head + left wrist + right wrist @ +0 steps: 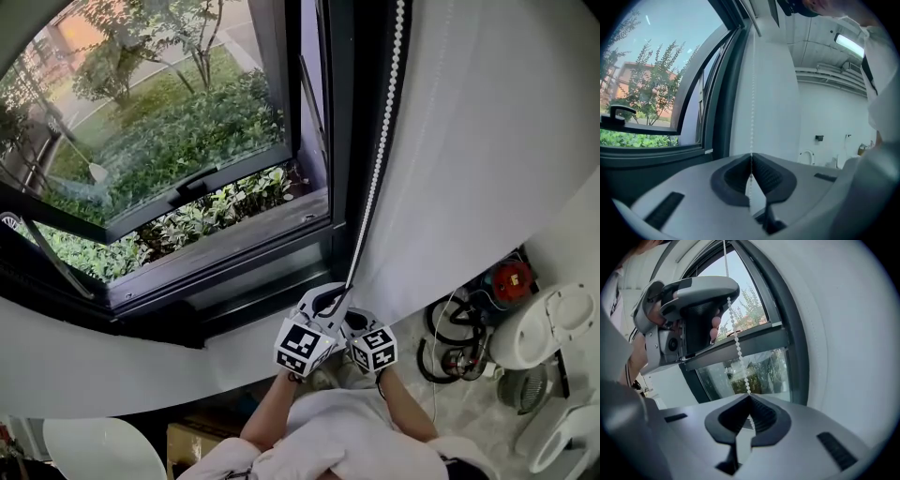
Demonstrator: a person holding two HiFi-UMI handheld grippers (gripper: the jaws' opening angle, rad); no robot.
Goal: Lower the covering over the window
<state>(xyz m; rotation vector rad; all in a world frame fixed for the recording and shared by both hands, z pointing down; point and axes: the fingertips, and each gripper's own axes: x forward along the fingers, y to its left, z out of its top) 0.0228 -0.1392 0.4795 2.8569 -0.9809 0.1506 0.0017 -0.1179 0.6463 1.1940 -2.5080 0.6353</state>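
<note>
A white bead chain (379,159) hangs down the right side of the dark-framed window (234,239), beside a white wall (487,141). Both grippers meet at its lower end, in front of the person's chest. My left gripper (326,298) is shut on the chain (752,93), which runs straight up from its closed pads. My right gripper (750,398) is shut on the same chain (736,338) just below; in this view the left gripper (701,301) sits higher on the chain. No window covering shows over the glass.
The window sash (159,202) is tilted open, its handle (195,182) facing green shrubs outside. On the floor at right are white round appliances (544,328), coiled hoses (457,349) and a red object (511,279). A white round surface (103,450) lies at bottom left.
</note>
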